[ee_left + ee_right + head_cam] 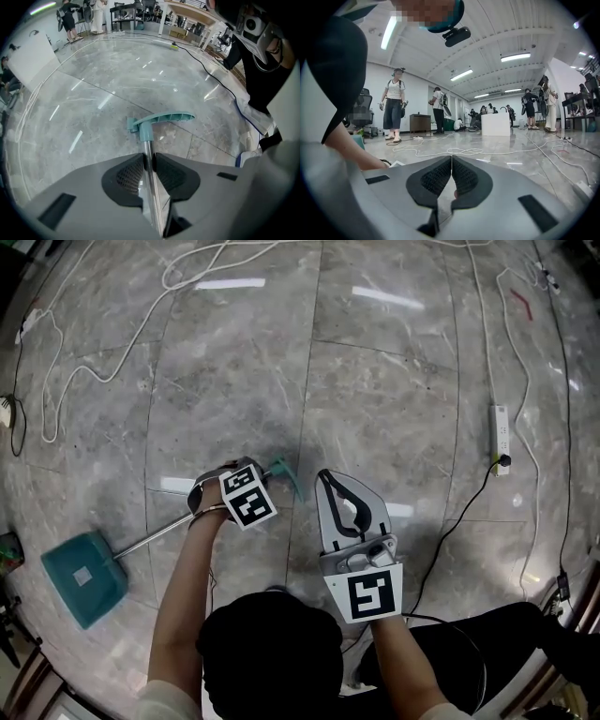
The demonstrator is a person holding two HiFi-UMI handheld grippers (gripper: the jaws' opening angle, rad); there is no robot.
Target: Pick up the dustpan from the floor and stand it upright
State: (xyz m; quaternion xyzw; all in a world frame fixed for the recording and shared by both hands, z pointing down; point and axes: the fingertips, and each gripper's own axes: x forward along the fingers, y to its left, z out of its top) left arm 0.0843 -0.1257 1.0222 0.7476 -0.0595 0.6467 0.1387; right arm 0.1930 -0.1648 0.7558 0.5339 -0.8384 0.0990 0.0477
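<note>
Glossy grey marble floor [394, 371] in large tiles mirrors bright bars of light. White cables [89, 376] loop across it. A white power strip [500, 435] lies at the right with a black cord [457, 526] plugged in. Long strip lamps [515, 57] run along a white ribbed ceiling [497, 28]. Near the far white wall [415, 93] stand a dark low cabinet [420, 123], a white block [495, 124], perhaps a plinth, and several people [395, 105].

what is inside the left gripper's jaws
The left gripper is shut on the dustpan's metal pole; the teal handle lies beyond. The gripper's body covers the pole farther back.
</note>
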